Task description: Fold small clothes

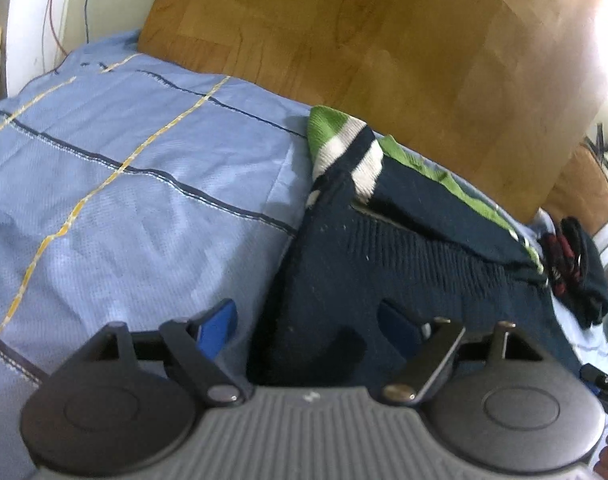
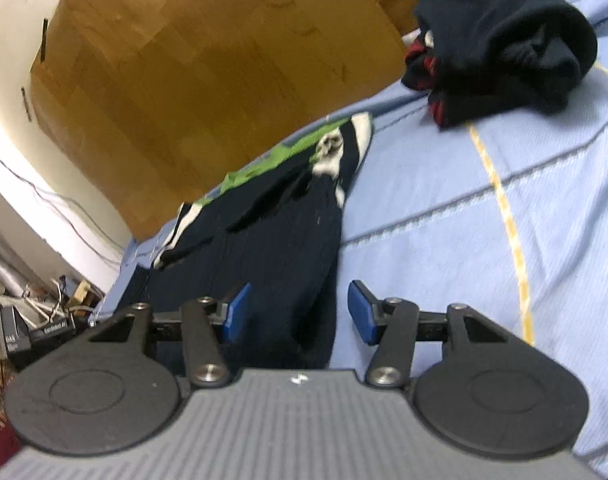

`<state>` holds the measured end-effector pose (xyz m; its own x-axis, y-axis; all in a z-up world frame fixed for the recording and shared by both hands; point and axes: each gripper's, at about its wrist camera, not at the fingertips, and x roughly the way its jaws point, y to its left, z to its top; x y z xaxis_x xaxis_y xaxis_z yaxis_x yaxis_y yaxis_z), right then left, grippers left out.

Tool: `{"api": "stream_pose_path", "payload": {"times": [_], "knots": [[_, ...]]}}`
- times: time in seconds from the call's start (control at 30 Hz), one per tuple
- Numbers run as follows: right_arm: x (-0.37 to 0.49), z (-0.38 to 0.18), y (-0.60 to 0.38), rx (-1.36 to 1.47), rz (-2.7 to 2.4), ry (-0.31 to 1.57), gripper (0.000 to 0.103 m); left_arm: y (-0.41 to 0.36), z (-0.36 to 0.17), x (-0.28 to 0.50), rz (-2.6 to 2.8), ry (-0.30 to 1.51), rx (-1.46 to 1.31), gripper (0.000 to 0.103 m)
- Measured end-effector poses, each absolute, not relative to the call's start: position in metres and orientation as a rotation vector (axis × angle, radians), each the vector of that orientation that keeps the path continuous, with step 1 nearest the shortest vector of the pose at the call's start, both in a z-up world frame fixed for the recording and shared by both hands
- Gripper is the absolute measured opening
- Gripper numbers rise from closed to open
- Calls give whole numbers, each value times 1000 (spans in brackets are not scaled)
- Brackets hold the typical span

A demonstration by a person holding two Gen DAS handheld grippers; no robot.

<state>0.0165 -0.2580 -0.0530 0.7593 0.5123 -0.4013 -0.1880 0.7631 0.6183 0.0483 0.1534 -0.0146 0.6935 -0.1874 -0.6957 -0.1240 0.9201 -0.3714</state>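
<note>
Navy sock [image 1: 343, 280] between left hand-held gripper [image 1: 307, 320] pads

Counts:
- 1 navy sock pair/garment with green and white stripes [image 1: 383, 248], centre-right in the left wrist view; can't tell if it is one piece or two.
- 1 rolled dark bundle with red pattern [image 2: 503, 44], upper right in the right wrist view.
- 1 light-blue bedsheet [image 1: 124, 184], left half.
- 1 wooden board [image 1: 363, 32], top.
- 2 grippers: left gripper [image 1: 307, 326], right gripper [image 2: 300, 312], 2 blue pads each.
</note>
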Motion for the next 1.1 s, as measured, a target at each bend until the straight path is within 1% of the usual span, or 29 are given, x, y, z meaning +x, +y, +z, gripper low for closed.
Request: {"api": "stream_pose_path", "payload": {"times": [0.07,0.1,0.13,0.17,0.2,0.23,0.33,0.4,0.43,0.47,0.5,0.53,0.57,0.6,0.63,0.7,0.73,0.8,0.87,0.97,1.0,1.03,1.07,1.1], "knots": [[12,-58,-256,601,411,594,57,149,-17,48,-44,812,-390,80],[11,-59,-255,616,409,587,57,147,-17,48,-38,804,-375,75],[10,-60,-255,628,412,587,50,144,-17,48,-27,797,-350,52],[12,-62,-253,626,405,606,22,141,-18,49,-10,798,-319,38],[14,-63,-251,613,395,621,14,139,-18,51,7,800,-287,24],[14,-61,-251,610,393,613,14,140,-18,53,-5,803,-291,21],[11,-52,-250,582,377,575,13,149,-19,55,-20,818,-332,21],[8,-47,-254,583,358,555,13,154,-17,51,-7,827,-364,29],[5,-47,-257,585,335,548,16,158,-16,48,-7,831,-386,40],[3,-46,-261,600,315,558,24,161,-14,42,-15,832,-404,47],[2,-48,-266,629,332,584,33,163,-12,36,-27,828,-417,58],[0,-51,-271,673,362,608,52,165,-11,29,-45,823,-431,65],[-5,-55,-275,719,393,622,57,166,-10,22,-65,826,-448,68],[-10,-60,-278,757,424,643,57,168,-10,16,-93,834,-481,76],[-13,-64,-278,791,450,668,57,170,-12,10,-127,841,-532,81],[-16,-77,-276,874,486,715,57,173,-17,6,-188,849,-628,81],[-16,-80,-274,892,494,712,55,172,-19,6,-213,851,-666,81],[-8,-77,-264,884,484,702,56,169,-24,14,-232,850,-707,83],[7,-76,-253,903,449,690,56,166,-27,23,-223,816,-743,91],[27,-69,-237,876,397,656,56,165,-33,35,-201,773,-797,92],[31,-68,-234,867,378,642,55,165,-35,37,-188,758,-809,90],[34,-68,-232,849,361,629,51,164,-35,38,-166,745,-809,82],[38,-69,-230,823,343,614,45,163,-35,40,-148,741,-802,77],[40,-70,-230,812,330,604,41,162,-36,41,-128,738,-791,68]]}}
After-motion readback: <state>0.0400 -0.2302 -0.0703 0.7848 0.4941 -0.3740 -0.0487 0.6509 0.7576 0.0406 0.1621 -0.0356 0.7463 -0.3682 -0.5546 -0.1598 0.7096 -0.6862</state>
